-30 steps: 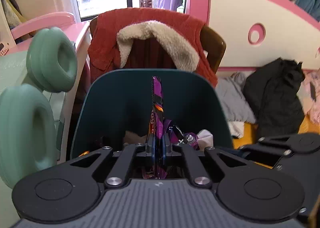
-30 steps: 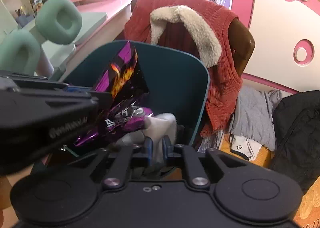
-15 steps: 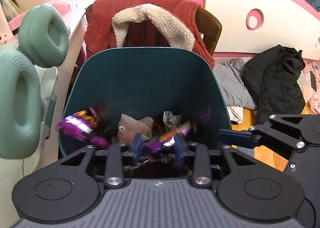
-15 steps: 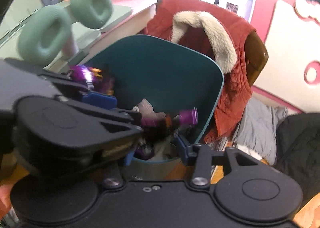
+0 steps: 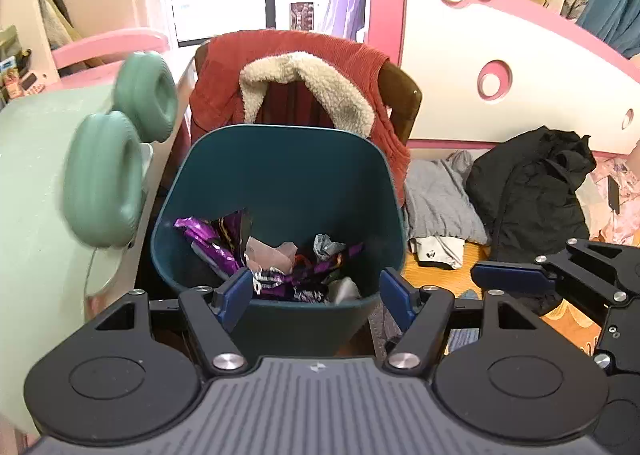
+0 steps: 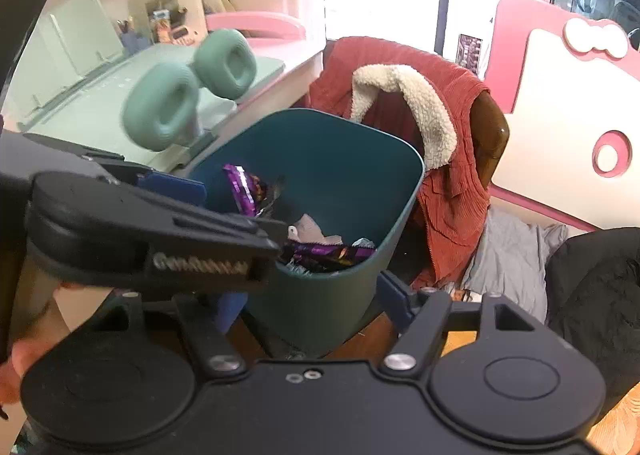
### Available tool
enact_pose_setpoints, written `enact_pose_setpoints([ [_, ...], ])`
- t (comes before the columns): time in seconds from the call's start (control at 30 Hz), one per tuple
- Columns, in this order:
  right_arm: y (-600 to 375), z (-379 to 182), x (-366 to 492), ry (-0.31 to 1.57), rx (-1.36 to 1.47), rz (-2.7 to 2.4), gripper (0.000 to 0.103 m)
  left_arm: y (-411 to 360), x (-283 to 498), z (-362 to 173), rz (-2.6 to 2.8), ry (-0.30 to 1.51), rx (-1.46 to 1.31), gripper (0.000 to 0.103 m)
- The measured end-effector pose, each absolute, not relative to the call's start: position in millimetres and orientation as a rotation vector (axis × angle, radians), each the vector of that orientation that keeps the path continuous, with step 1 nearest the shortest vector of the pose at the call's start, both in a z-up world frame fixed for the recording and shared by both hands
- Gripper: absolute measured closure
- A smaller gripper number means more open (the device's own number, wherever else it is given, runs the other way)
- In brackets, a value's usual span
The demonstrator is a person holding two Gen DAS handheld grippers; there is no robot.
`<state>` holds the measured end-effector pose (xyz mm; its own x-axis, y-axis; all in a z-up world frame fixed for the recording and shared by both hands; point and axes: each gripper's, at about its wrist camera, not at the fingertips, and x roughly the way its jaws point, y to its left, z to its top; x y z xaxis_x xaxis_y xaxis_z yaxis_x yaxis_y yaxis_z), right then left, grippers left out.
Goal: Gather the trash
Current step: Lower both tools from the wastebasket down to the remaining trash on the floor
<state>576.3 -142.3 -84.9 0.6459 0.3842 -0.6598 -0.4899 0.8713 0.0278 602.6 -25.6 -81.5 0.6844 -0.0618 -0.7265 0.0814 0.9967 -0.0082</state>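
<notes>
A teal bin (image 5: pixel 288 175) stands in front of me with purple snack wrappers (image 5: pixel 208 239) and crumpled tissue (image 5: pixel 268 255) lying inside. My left gripper (image 5: pixel 316 295) hovers in front of the bin's near rim, its jaws opening and nothing held between them. In the right wrist view the bin (image 6: pixel 340 143) sits just ahead with a purple wrapper (image 6: pixel 242 191) leaning on its wall. My right gripper (image 6: pixel 312 301) is short of the rim too, jaws opening and empty. The left gripper's body (image 6: pixel 140 227) crosses that view and hides the right gripper's left finger.
A chair draped with a red fleece-lined jacket (image 5: pixel 296 67) stands behind the bin. Green headphones (image 5: pixel 108 175) sit on the pale desk (image 5: pixel 32 159) to the left. Grey (image 5: pixel 436 195) and black (image 5: pixel 528 183) clothes lie right, before a pink-and-white board (image 5: pixel 500 67).
The left gripper let go of the purple wrapper and the right gripper of the tissue. Both pieces dropped into the bin. Both grippers opened and drew back and up from it.
</notes>
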Motion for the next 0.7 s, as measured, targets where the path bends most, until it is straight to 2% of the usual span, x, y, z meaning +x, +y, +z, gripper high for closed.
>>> enact_pose_setpoints([
  [0.33,-171.1,-91.6,504.3,0.713,-0.143,0.548,0.024,-30.6,524.6,-76.2,-0.040,0.802,-0.011,0.033],
  [0.4,-173.4,-95.0,493.3,0.720,-0.141,0.558,0.022,-29.4,511.1,-78.4,-0.032,0.805,-0.014,0.030],
  [0.5,-174.2,-103.0,477.8,0.730,-0.133,0.559,0.018,-23.3,490.4,-84.8,-0.010,0.807,-0.013,0.024],
  [0.63,-170.9,-127.2,458.1,0.751,-0.128,0.534,0.007,-11.5,467.0,-103.1,0.018,0.824,-0.007,0.024],
  [0.7,-167.8,-145.4,450.4,0.774,-0.121,0.522,0.004,-4.5,458.5,-119.3,0.030,0.850,-0.009,0.022],
])
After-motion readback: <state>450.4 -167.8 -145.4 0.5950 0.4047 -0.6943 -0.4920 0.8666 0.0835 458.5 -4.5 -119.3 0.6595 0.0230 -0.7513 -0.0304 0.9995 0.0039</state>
